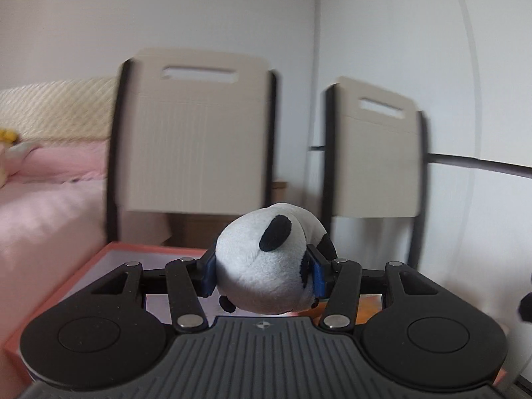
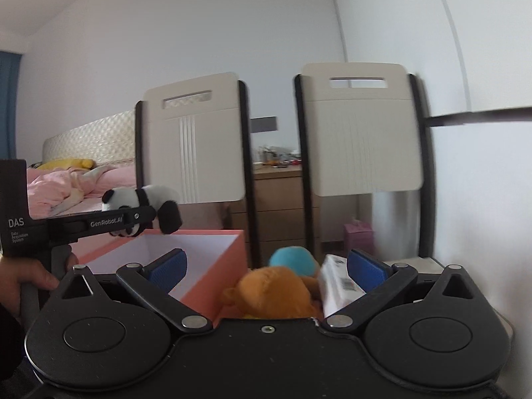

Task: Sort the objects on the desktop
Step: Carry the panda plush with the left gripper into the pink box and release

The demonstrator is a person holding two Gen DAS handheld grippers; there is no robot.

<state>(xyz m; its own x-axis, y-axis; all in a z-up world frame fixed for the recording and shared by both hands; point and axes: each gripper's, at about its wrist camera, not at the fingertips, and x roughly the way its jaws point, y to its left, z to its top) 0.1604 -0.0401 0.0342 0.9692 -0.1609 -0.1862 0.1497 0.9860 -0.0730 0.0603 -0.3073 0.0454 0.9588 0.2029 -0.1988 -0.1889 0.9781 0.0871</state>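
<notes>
1. The left claw (image 1: 262, 274) is clamped on a plush panda (image 1: 266, 266), its two blue pads pressing into the toy's white head from either side.
2. From the right wrist view, the left claw (image 2: 134, 221) is held roughly level, reaching in from the left, with the panda (image 2: 143, 199) hanging off its tip above the near left rim of the pink box (image 2: 212, 276); the toy does not touch the box.
3. A hand (image 2: 23, 277) grips the grey handle below that claw, at the left edge of the frame, fingers wrapped around it.
4. The pink box is open-topped with a white interior, and in the left wrist view its rim (image 1: 83, 276) shows below and behind the claw.
5. The right claw (image 2: 266, 271) stands wide open, holding nothing, its blue pads spread well apart and pointing forward.
6. Between its pads lies an orange plush toy (image 2: 276, 294), with a blue plush toy (image 2: 292, 259) just behind it and a white carton (image 2: 339, 286) beside them on the right, all just to the right of the box.
7. Two chairs (image 2: 196, 143) with pale backs stand behind, and a bed with pink bedding (image 2: 66, 186) lies at the far left.
</notes>
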